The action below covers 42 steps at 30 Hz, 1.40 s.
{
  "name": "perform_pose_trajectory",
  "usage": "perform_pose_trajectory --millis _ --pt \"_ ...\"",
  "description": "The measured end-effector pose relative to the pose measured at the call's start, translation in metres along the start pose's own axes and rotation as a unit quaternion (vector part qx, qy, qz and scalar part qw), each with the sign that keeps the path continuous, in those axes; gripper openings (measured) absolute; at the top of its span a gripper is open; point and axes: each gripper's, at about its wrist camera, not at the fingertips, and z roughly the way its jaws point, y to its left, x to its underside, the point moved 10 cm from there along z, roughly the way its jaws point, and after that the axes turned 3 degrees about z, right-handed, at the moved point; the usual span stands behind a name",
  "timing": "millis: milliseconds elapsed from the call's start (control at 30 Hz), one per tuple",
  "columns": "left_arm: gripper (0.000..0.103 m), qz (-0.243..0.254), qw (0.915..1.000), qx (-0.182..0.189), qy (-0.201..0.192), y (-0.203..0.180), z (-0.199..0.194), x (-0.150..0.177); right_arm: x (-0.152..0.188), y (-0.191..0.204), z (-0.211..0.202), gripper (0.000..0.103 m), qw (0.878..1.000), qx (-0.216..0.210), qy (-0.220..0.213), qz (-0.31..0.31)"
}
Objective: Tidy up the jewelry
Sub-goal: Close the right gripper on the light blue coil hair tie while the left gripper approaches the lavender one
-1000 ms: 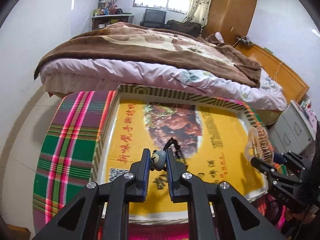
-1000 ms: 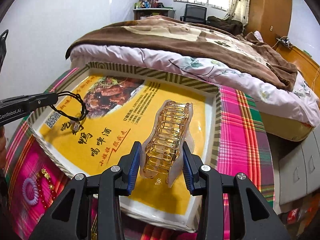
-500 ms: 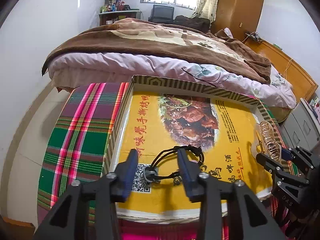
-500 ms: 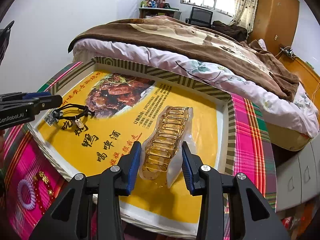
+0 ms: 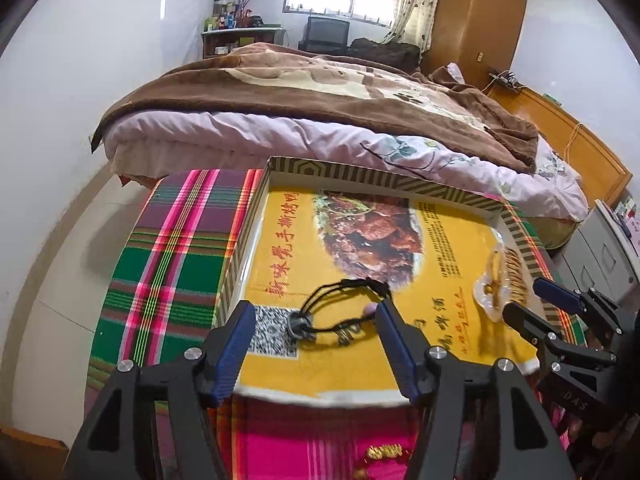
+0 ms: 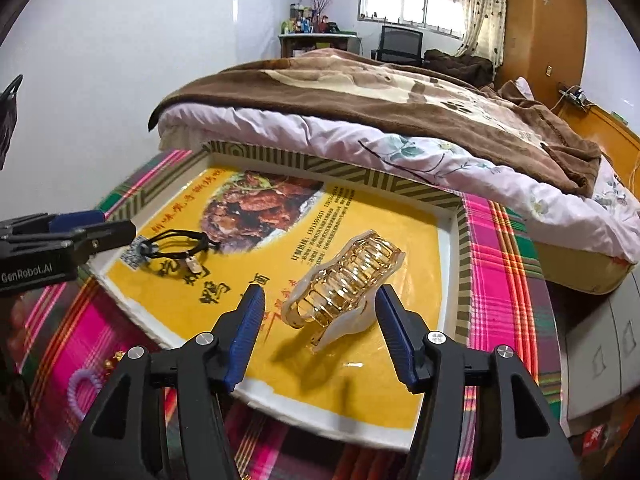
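A black cord bracelet (image 5: pixel 340 308) with a grey bead lies on the yellow printed floor of a shallow cardboard tray (image 5: pixel 360 172). My left gripper (image 5: pixel 314 320) hovers over it, jaws opening, pads clear of the cord. The right wrist view shows the cord bracelet (image 6: pixel 180 244) just beyond the left gripper (image 6: pixel 114 224). A gold ribbed piece in clear wrapping (image 6: pixel 344 276) rests on the tray (image 6: pixel 360 176) between the opening jaws of my right gripper (image 6: pixel 320 300), touching neither pad. From the left wrist camera, the gold piece (image 5: pixel 504 280) sits before the right gripper (image 5: pixel 524 300).
The tray sits on a plaid cloth (image 5: pixel 172 264) against a bed (image 5: pixel 320 120) with a brown blanket. On the pink cloth near me lie a gold trinket (image 5: pixel 384 450) and a lilac bead bracelet (image 6: pixel 84 384). Grey drawers (image 6: pixel 600 340) stand at the right.
My left gripper let go of the black cord bracelet, which now lies on the tray. My right gripper's jaws spread away from the gold piece, which tipped onto the tray.
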Motion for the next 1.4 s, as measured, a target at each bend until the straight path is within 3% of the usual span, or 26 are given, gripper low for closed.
perform_pose_trajectory --millis 67,367,767,967,1133,1267,1400 --pt "0.072 0.002 1.0000 0.000 -0.005 -0.002 -0.007 0.002 0.001 0.001 -0.009 0.058 1.000 -0.003 -0.008 0.007" --pt "0.074 0.006 0.9996 0.007 -0.028 -0.011 -0.055 0.027 0.022 0.003 -0.060 0.058 0.998 -0.022 -0.035 0.044" --pt "0.076 -0.020 0.9983 0.035 -0.042 -0.001 -0.100 0.094 0.103 0.014 -0.092 0.058 0.998 -0.037 -0.003 0.050" --pt "0.076 -0.020 0.9990 0.036 -0.020 0.004 -0.099 0.125 0.135 0.030 -0.092 0.058 0.997 -0.053 0.018 0.050" --pt "0.076 -0.026 0.9990 0.035 -0.009 0.007 -0.097 0.140 0.142 0.044 -0.086 0.043 0.996 -0.065 0.026 0.047" --pt "0.076 -0.034 0.9988 0.035 -0.003 0.010 -0.095 0.146 0.145 0.053 -0.079 0.038 0.995 -0.076 0.037 0.047" --pt "0.076 -0.036 0.9988 0.034 -0.001 0.012 -0.095 0.148 0.146 0.056 -0.078 0.022 0.994 -0.085 0.041 0.047"
